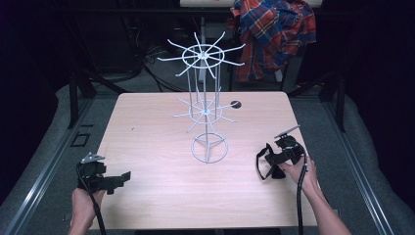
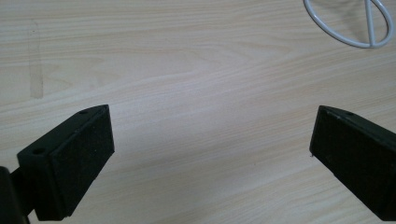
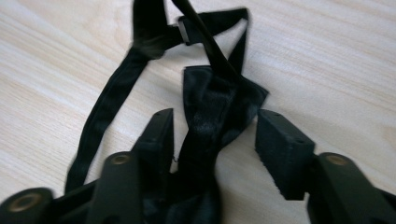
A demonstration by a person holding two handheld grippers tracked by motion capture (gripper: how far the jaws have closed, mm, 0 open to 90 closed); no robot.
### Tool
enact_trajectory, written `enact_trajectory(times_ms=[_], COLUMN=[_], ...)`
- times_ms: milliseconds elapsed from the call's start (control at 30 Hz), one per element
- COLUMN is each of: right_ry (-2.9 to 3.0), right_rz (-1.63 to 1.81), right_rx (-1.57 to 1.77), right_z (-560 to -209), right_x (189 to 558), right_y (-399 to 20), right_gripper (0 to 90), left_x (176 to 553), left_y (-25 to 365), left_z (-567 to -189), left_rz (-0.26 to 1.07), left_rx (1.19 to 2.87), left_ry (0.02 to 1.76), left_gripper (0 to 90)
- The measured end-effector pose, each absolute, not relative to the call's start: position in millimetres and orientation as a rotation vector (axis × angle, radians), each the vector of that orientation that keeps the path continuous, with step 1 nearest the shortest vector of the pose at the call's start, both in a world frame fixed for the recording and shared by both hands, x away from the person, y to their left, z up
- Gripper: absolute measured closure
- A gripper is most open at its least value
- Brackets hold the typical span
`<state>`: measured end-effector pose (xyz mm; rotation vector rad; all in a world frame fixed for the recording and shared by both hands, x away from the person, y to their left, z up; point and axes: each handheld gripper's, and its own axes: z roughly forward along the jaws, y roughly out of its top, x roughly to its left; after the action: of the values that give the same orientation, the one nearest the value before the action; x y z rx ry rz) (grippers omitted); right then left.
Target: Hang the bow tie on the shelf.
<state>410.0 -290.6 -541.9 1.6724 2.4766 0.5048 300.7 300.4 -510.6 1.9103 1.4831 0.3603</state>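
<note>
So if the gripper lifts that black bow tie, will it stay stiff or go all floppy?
Probably floppy. The bow tie is soft, shiny cloth, and its thin strap already lies in loose curves on the table, so it would likely dangle. It looks light. The satin sheen hints it could slip between the right gripper jaws, which aren't both pressing on it.

i see a light wood table point(image 1: 147, 147) with a white wire rack point(image 1: 205, 105) standing upright near its middle: two tiers of radiating hooks above a ring base point(image 2: 348, 23). a small dark round spot point(image 1: 236, 104) sits just right of the rack, possibly a hole. behind the table, a red and blue plaid shirt point(image 1: 274, 34) hangs. grey floor around.
</note>
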Motion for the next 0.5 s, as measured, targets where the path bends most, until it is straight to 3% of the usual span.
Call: enact_trajectory(times_ms=[133,500], right_ry=[2.479,2.484], right_rz=[0.47,0.435], right_rx=[1.652,1.605], right_z=[-543.5,-543.6], right_x=[409.0,407.4], right_y=[-287.6,-283.6], right_gripper=[59.1,73.7], left_x=[301.7,302.4], left_y=[299.3,297.0], left_z=[-511.8,-512.4], left_rz=[0.349,0.336], left_rx=[1.925,1.939], left_ry=[1.478,1.464], left_gripper=[0.0,0.0])
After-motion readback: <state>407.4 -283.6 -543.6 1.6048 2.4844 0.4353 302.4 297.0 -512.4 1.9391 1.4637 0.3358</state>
